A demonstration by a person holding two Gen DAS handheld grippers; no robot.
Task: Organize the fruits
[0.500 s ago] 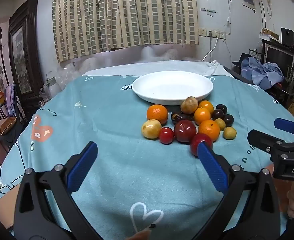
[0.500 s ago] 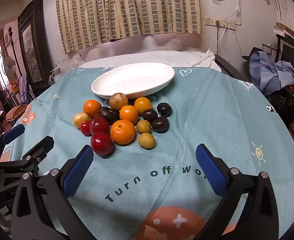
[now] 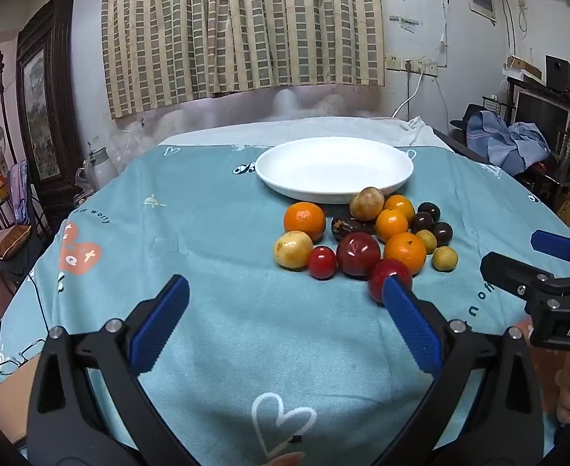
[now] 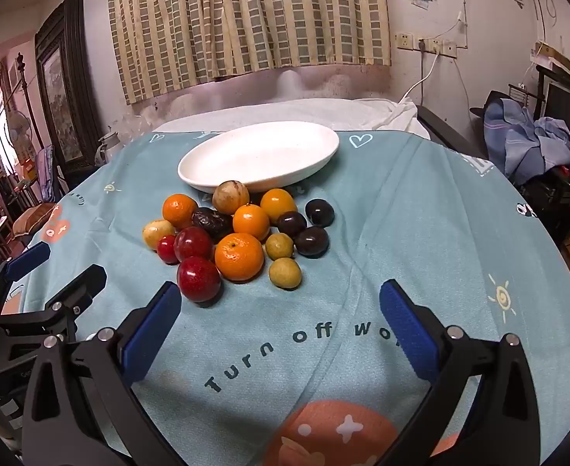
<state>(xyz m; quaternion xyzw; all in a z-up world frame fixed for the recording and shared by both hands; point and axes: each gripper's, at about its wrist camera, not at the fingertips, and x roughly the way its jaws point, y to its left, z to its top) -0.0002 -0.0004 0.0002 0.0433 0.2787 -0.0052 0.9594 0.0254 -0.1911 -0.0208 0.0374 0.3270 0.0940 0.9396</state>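
Observation:
A heap of fruit [image 3: 366, 237] [image 4: 238, 233] lies on the teal cloth just in front of an empty white oval plate [image 3: 335, 169] [image 4: 258, 157]. It holds several oranges, red apples, dark plums and yellowish fruits. My left gripper [image 3: 285, 291] hovers open, short of the heap and to its left, its right pad overlapping the nearest red apple [image 3: 388, 273] in view. My right gripper [image 4: 281, 297] stands open too, short of the heap, with a red apple [image 4: 198, 279] by its left pad. Nothing sits between either pair of fingers.
The round table [image 3: 192, 233] is draped in teal cloth with printed hearts and words. Eyeglasses [image 3: 17, 357] lie at its left edge. A cluttered shelf with blue clothes [image 3: 514, 143] stands to the right, a curtained wall behind.

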